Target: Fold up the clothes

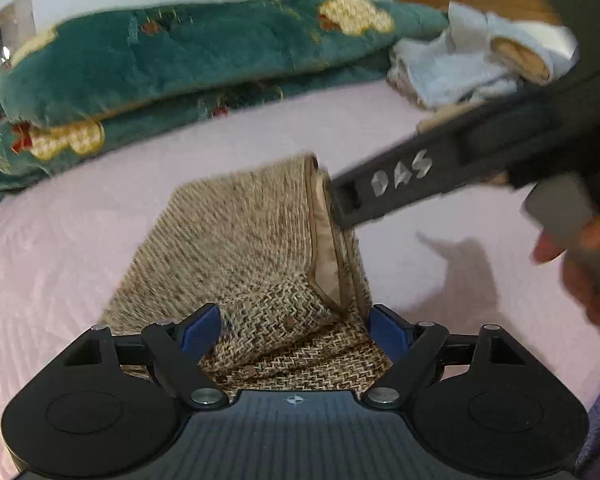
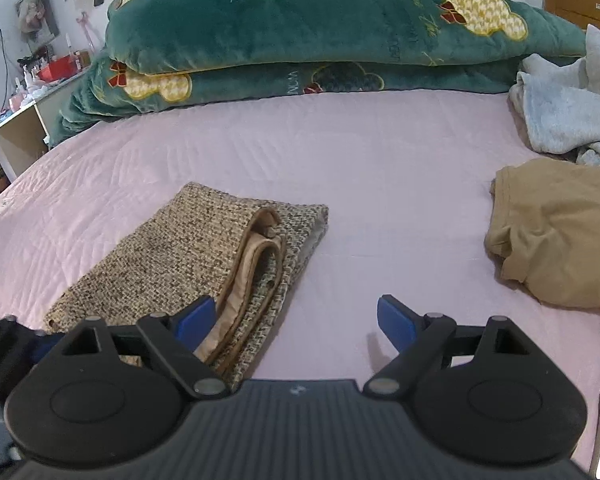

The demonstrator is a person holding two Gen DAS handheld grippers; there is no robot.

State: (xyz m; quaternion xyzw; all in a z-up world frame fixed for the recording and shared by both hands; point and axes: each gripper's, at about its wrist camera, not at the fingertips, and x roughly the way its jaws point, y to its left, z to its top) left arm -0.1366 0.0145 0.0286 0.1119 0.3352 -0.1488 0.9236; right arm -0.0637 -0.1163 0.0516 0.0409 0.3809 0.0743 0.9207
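Left gripper (image 1: 294,330): blue-padded fingers (image 1: 202,328) stand apart, straddling the near end of the folded beige-and-brown tweed woven garment (image 1: 236,240). The cloth lies between the pads; neither pad is seen pressing it, so no grip is confirmed.

Right gripper (image 2: 296,322): blue-padded fingers (image 2: 396,324) stand apart with nothing between them. The left pad hangs over the near right edge of the tweed garment (image 2: 160,256); the right pad is over bare sheet. In the left wrist view the black body of this gripper (image 1: 400,176) reaches in from the right, its tip at the garment's far right edge; whether it touches is unclear because of blur. A hand (image 1: 580,264) holds its grey handle at the right margin.

Task item: the tweed garment lies folded in a long rectangle on the pink quilted bed sheet (image 2: 340,168), at the near middle of the bed. A tan lining band (image 2: 252,256) shows along its right side, between the layers.

Surroundings: a crumpled tan garment (image 2: 556,240) lies on the sheet to the right, well apart from the tweed piece. Beyond it sits a heap of pale blue-grey fleecy clothing (image 2: 568,116). A folded dark green plush quilt with yellow houndstooth bear motifs (image 2: 320,36) is stacked across the far side of the bed. A wooden headboard (image 2: 580,0) shows at the far right, and a cluttered desk (image 2: 32,96) at the far left.
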